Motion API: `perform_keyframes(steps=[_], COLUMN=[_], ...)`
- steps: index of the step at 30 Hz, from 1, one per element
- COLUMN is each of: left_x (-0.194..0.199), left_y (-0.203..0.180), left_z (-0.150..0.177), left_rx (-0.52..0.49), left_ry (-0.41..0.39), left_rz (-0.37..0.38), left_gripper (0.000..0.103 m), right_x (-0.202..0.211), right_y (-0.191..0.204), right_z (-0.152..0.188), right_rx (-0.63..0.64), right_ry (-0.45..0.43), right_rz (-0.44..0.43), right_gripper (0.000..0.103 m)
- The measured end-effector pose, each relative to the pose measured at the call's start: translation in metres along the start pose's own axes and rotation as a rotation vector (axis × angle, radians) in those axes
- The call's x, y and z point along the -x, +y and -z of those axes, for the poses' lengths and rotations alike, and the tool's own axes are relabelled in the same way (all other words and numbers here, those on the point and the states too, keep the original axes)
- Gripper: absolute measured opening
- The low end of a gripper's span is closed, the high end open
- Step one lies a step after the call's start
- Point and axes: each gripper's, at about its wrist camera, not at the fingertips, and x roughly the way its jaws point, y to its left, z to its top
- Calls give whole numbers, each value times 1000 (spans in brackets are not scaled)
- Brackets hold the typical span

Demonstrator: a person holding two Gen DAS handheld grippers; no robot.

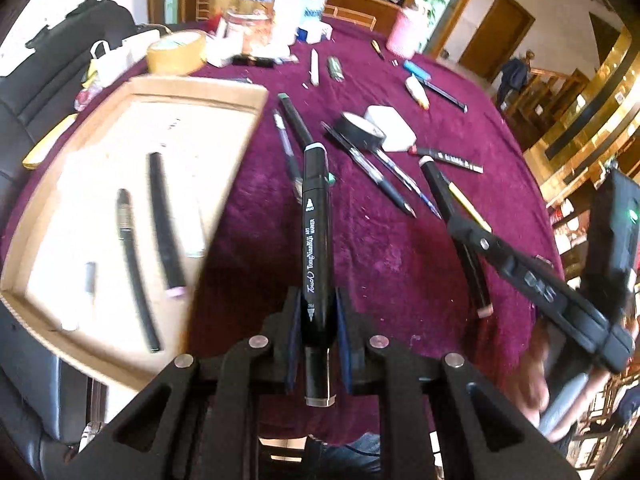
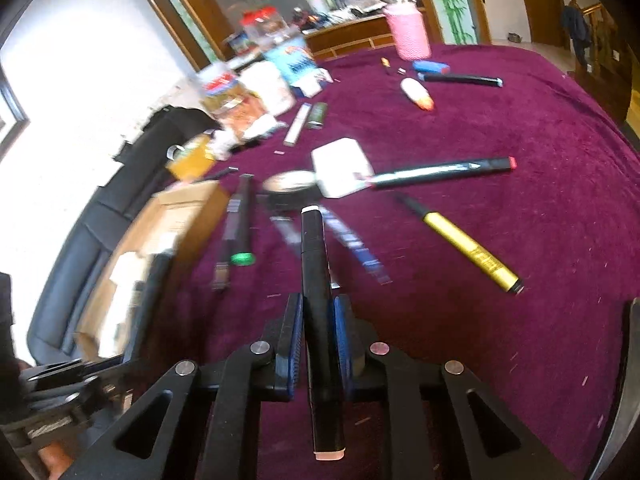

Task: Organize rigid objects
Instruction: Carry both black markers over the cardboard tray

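Each gripper is clamped on a black marker: left gripper point(image 1: 316, 332), right gripper point(image 2: 318, 332). The long markers point(image 1: 316, 232) point(image 2: 316, 280) stick far forward, so either could pivot, slip, or clip the cardboard tray point(image 1: 132, 92).

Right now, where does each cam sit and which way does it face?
Left wrist: on the left hand-held gripper, looking forward along its fingers, shut on a black marker; sees cardboard tray, maroon tablecloth and the right hand-held gripper.
Right wrist: on the right hand-held gripper, shut on another black marker; faces across the table toward the pink cup.
Shared: tray, tape roll, white pad.
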Motion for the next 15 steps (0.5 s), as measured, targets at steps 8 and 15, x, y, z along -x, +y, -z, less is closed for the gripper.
perform_keyframes(steps=[8,15], left_x=[35,48], left_y=[48,101], left_z=[0,-2], left_rx=[73,173], left_ry=[-73,-98], left_rz=[-29,-43], left_gripper=[16,16], right_x=[14,-13], right_y=[73,137], right_z=[10,22], right_rx=[25,95], right_ry=[10,84], right_rz=[-108,-162], right_gripper=[16,16])
